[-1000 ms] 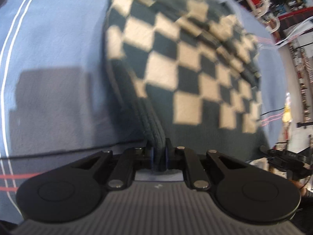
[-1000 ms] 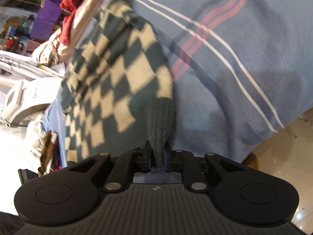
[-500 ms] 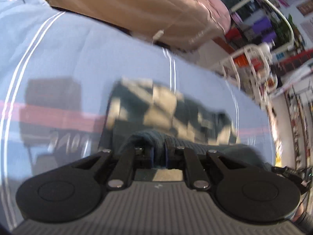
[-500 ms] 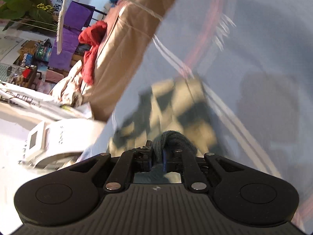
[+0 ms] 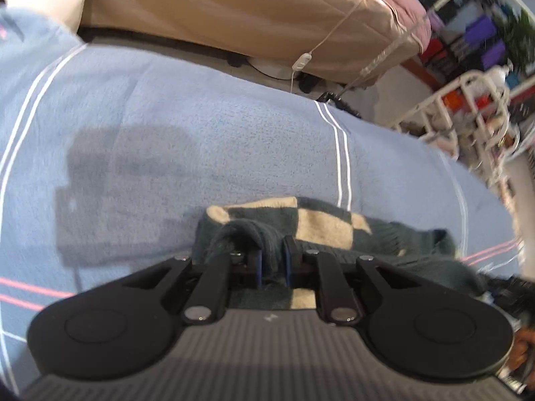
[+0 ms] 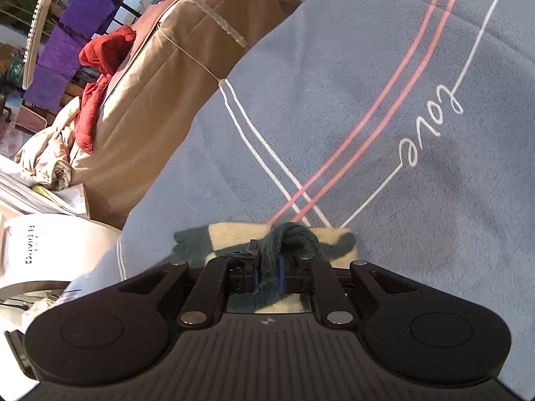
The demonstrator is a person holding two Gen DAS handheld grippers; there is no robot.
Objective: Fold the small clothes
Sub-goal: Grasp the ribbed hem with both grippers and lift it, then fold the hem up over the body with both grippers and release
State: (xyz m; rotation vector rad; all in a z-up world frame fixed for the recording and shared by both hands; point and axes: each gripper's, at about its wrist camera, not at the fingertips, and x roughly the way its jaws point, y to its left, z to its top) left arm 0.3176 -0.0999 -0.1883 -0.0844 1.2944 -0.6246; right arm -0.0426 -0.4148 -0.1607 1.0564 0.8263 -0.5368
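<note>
A dark green and cream checkered knit garment (image 5: pixel 321 230) lies bunched low on the blue striped blanket (image 5: pixel 200 133), right in front of my left gripper (image 5: pixel 272 260). Its ribbed green edge sits between the left pads, which still press on it while the jaws are opening. In the right wrist view the same garment (image 6: pixel 230 234) shows as a short folded strip on the blanket (image 6: pixel 334 100). My right gripper (image 6: pixel 269 260) pinches a ribbed green hem, and its jaws are opening too. Most of the garment is hidden under both grippers.
A brown covered bed or sofa (image 5: pixel 234 6) runs along the blanket's far edge, with a thin cord hanging over it. A white rack (image 5: pixel 468 107) stands at the right. A red cloth (image 6: pixel 103 53), purple boxes (image 6: pixel 73 26) and a white appliance (image 6: pixel 43 247) lie past the left edge.
Both grippers have carried the garment's ribbed edge across the blanket toward the far side. The checkered cloth, spread wide before, now lies folded over and bunched at the fingertips.
</note>
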